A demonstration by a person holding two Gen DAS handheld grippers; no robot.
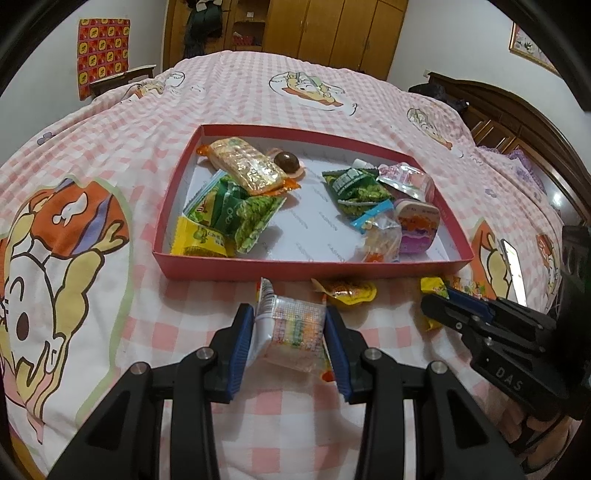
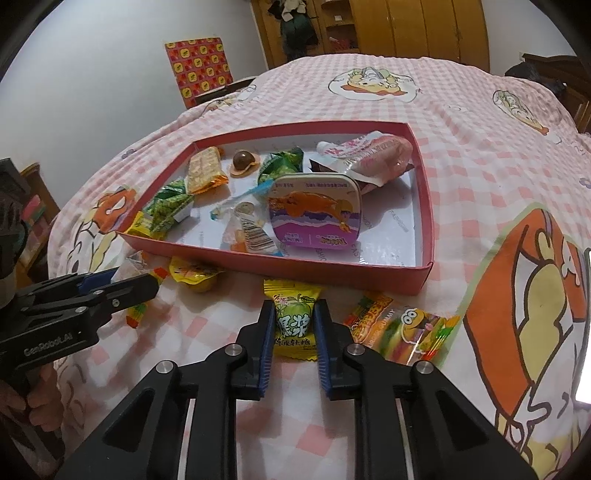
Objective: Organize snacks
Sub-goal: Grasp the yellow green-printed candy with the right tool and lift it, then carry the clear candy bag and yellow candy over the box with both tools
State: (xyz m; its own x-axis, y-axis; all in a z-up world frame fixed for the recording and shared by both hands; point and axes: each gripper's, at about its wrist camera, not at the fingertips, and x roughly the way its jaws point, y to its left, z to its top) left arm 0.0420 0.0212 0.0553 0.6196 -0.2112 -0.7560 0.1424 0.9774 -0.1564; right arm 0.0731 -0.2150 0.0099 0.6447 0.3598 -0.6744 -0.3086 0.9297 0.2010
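A red shallow box [image 1: 236, 266] [image 2: 332, 266] lies on the bed and holds several snacks: green packets [image 1: 242, 210], a cracker pack [image 1: 245, 164], a chocolate ball [image 1: 286, 161], a purple tin [image 2: 314, 208], a pink pouch [image 2: 373, 151]. My left gripper [image 1: 290, 328] is shut on a clear packet of coloured candy [image 1: 295, 332], in front of the box. My right gripper [image 2: 293, 325] is shut on a yellow-green candy packet [image 2: 293, 319] on the bed. A yellow jelly cup [image 1: 349, 291] [image 2: 194, 277] lies between them.
A gummy packet [image 2: 402, 326] lies right of my right gripper. The pink checked bedspread [image 1: 295, 99] covers the bed. A wooden wardrobe [image 1: 332, 29] stands behind, a dark headboard [image 1: 517, 110] to the right. A phone [image 1: 513, 269] lies at right.
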